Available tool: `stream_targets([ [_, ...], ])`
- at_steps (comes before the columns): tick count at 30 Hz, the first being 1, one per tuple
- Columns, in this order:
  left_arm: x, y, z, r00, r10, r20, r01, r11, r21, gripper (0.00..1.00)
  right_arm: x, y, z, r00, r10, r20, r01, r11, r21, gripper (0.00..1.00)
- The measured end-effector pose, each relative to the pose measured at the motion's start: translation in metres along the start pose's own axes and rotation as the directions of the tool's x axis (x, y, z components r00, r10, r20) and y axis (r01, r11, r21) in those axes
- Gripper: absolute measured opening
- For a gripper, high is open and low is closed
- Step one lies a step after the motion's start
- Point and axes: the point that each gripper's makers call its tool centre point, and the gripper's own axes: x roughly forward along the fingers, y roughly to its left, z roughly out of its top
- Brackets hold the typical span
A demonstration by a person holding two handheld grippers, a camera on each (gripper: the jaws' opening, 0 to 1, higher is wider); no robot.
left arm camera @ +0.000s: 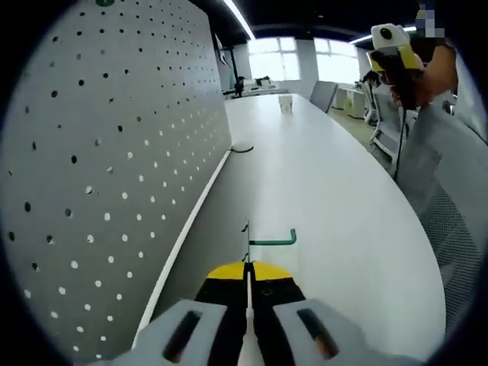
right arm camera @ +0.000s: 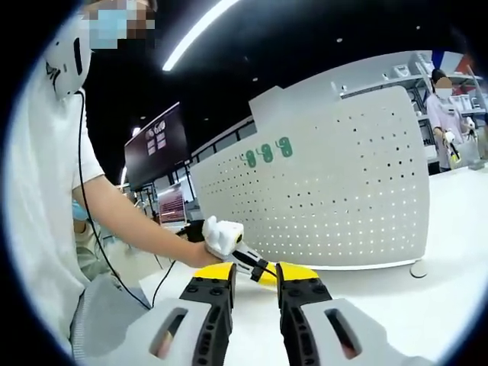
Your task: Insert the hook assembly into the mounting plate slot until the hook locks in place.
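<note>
My left gripper point(left arm camera: 248, 301) pinches the green hook point(left arm camera: 268, 241) beside the pegboard point(left arm camera: 114, 152); my right gripper point(right arm camera: 255, 293) hangs narrowly parted, empty.

Your pegboard panel point(left arm camera: 107, 175) stands upright on the table point(left arm camera: 328, 198), left of the hook point(left arm camera: 268, 240), which sits ahead of your left gripper point(left arm camera: 248, 320).
</note>
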Motion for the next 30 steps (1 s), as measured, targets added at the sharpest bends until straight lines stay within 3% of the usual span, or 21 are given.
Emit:
stream_targets([
  [8,-0.019,0.0,0.022,0.995,0.058,0.079,-0.056,0.998,-0.029,0.01,0.001,0.002,0.003,1.0,0.006,0.009,-0.006,1.0,-0.003,0.19],
  [20,-0.046,-0.001,0.051,0.974,0.14,0.176,-0.13,0.989,-0.07,0.01,0.004,0.006,0.011,0.999,0.022,0.038,-0.021,1.0,-0.005,0.19],
  [30,-0.08,0.002,0.071,0.941,0.224,0.254,-0.203,0.973,-0.108,0.01,0.009,0.018,0.015,0.998,0.049,0.051,-0.048,0.999,-0.006,0.2],
])
